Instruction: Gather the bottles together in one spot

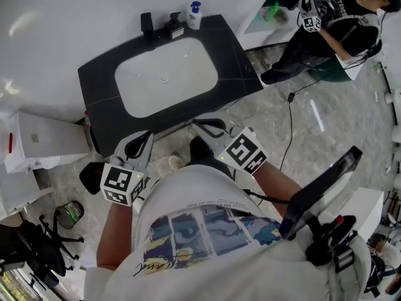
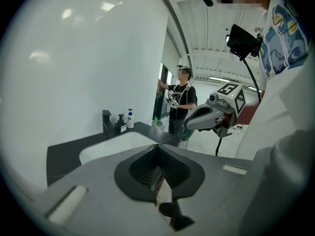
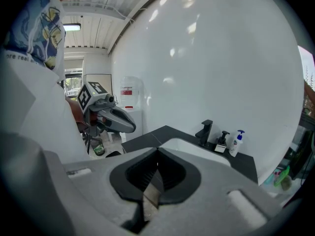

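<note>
Hovering before the sink point(image 1: 150, 86), left gripper point(image 1: 144, 140) and right gripper point(image 1: 202, 127) were closed, empty; the white bottle point(image 1: 195, 14) likely needed reaching next.

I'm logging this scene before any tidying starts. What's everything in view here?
counter: one, black, by the white wall
sink basin: one, white, in the counter
faucet: one, black, behind the basin
black pump bottle: one, black, beside faucet
white pump bottle: one, blue-topped, right of it
green bottle: one, green, beyond counter's right end
cabinet: one, white, left of counter
second person: one, dark clothes, far right
left gripper, right gripper: grey, both shut, empty
</note>
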`<action>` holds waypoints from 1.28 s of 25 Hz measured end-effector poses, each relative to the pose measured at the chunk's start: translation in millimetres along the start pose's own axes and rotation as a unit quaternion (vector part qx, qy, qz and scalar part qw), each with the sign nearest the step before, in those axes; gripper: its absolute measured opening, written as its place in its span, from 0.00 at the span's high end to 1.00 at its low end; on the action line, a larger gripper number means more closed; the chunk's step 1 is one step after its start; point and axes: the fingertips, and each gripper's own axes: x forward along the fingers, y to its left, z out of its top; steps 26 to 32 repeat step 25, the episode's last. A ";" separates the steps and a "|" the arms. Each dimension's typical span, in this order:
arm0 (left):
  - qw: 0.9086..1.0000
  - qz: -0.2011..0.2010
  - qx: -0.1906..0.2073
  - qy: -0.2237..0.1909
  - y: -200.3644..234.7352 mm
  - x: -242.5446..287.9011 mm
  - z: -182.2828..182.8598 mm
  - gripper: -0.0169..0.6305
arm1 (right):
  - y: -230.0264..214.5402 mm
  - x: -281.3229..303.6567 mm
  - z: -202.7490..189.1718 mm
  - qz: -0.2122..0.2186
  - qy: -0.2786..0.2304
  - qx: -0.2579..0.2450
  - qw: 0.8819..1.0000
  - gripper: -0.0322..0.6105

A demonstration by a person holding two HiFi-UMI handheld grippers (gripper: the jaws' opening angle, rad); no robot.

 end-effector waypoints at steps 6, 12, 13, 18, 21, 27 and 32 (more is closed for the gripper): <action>1.000 -0.005 -0.003 0.002 -0.1 3.4 0.0 0.97 | -3.0 0.3 -2.5 -0.003 0.005 -0.001 1.000 0.95; 1.000 -0.002 0.000 0.001 8.6 7.1 -1.7 0.97 | -6.2 3.8 -1.4 -0.003 0.007 -0.002 1.000 0.95; 1.000 -0.002 0.000 0.001 9.7 8.2 -1.4 0.97 | -7.4 4.0 -1.2 -0.003 0.009 -0.001 1.000 0.95; 1.000 -0.007 -0.013 0.006 11.6 16.4 2.7 0.97 | -16.4 8.5 -0.2 -0.001 0.011 0.001 1.000 0.95; 1.000 -0.009 -0.014 0.005 13.6 19.6 2.9 0.97 | -19.1 9.8 -0.4 -0.002 0.013 0.001 1.000 0.95; 1.000 -0.013 -0.013 0.009 18.4 26.6 4.3 0.97 | -26.1 14.9 -1.2 -0.002 0.015 0.002 1.000 0.95; 1.000 -0.013 -0.013 0.009 18.4 26.6 4.3 0.97 | -26.1 14.9 -1.2 -0.002 0.015 0.002 1.000 0.95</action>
